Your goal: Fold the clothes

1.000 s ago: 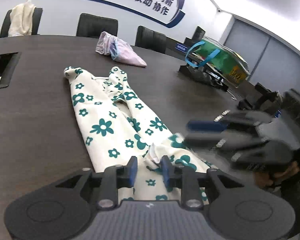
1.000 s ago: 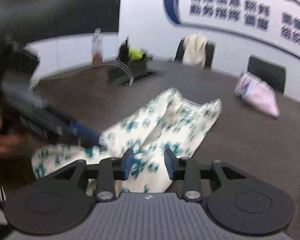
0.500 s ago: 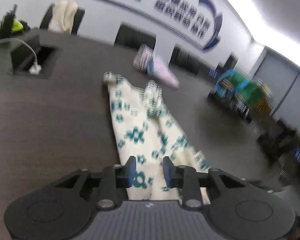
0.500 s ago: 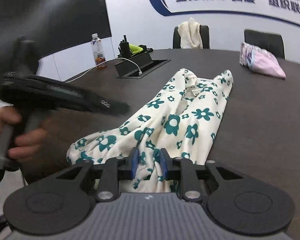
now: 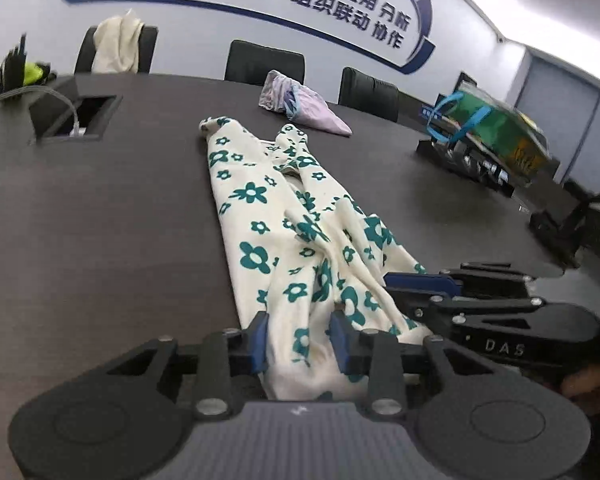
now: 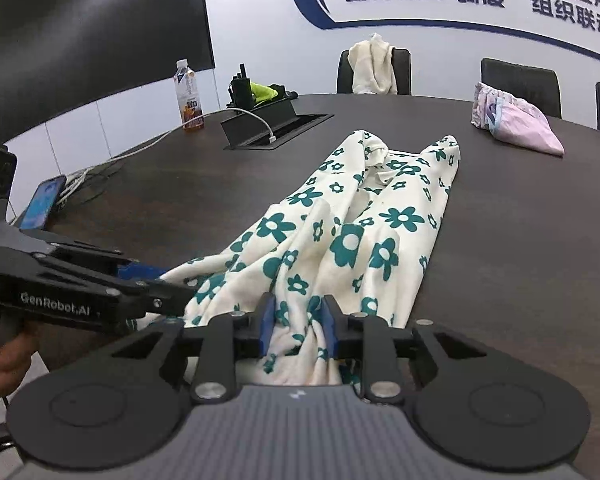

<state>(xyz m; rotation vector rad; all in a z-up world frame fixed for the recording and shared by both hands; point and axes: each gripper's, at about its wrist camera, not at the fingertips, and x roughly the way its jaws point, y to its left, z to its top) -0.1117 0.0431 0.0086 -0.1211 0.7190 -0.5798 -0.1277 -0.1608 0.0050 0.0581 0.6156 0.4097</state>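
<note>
A cream garment with teal flowers (image 5: 260, 208) lies lengthwise on the dark table (image 5: 100, 220), its near end bunched and raised. My left gripper (image 5: 300, 344) is shut on that near end, with cloth filling the gap between its blue pads. My right gripper (image 6: 298, 324) is shut on a gathered fold of the same garment (image 6: 352, 240) close beside it. In the left wrist view the right gripper (image 5: 396, 288) comes in from the right and touches the cloth. In the right wrist view the left gripper (image 6: 172, 284) reaches in from the left, held by a hand.
A folded pink cloth (image 5: 300, 100) lies beyond the garment. An open cable box (image 6: 276, 128), a drink bottle (image 6: 189, 96) and a phone (image 6: 42, 204) sit to the left. A green bag (image 5: 488, 128) stands far right. Chairs line the far edge, one draped with a cream garment (image 5: 118, 46).
Both grippers have settled side by side at the garment's near end. That end is now gathered and lifted between the pads, and the left view has swung back level after a blurred sweep.
</note>
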